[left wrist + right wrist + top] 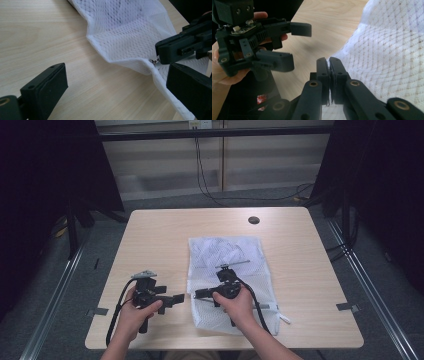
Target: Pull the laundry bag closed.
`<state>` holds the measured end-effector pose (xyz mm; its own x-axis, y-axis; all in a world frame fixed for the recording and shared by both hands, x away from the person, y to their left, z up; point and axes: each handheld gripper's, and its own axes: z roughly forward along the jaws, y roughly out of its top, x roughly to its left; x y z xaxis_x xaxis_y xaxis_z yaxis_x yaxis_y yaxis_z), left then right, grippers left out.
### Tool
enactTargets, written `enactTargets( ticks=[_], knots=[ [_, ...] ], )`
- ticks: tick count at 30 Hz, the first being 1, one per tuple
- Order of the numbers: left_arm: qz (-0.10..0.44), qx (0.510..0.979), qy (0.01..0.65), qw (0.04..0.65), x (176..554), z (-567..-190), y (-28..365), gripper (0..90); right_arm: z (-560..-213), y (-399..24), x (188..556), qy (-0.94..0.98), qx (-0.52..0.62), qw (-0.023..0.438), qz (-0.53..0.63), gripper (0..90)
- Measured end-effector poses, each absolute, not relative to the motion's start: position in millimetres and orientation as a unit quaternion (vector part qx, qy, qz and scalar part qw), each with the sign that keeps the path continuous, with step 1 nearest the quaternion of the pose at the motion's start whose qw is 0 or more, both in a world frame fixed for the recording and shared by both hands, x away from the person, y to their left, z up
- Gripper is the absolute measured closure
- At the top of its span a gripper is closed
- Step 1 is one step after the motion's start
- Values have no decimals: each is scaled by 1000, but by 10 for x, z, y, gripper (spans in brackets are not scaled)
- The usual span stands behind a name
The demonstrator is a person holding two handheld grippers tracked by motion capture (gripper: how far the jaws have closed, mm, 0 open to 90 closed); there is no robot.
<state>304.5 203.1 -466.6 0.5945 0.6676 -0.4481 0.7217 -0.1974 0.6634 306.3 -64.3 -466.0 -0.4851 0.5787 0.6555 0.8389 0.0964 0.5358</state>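
Right now: a zipper pull pinched.
Right tongs (329, 61) clamp the mesh laundry bag's (225, 255) zipper pull (155, 61); left tongs (175, 299) gape wide beside it.

Lab-style recording bay: lone pale wood bench (280, 222) on grey carpet, black curtains (47, 165) at frame left and right, metal floor rails (372, 290) at both sides, cables (205, 180) hanging from wall socket, upper centre.

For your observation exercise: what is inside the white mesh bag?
Through the white mesh bag, faint dark shapes show near its far end; what they are stays veiled by the mesh.
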Motion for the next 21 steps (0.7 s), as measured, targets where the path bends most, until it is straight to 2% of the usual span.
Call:
enactTargets(
  ticks=[21],
  knots=[
    [-84, 772, 430, 461, 3001, -4674, 1868, 41, -4591, -669, 3067, -729, -487, 126, -465, 872]
  ],
)
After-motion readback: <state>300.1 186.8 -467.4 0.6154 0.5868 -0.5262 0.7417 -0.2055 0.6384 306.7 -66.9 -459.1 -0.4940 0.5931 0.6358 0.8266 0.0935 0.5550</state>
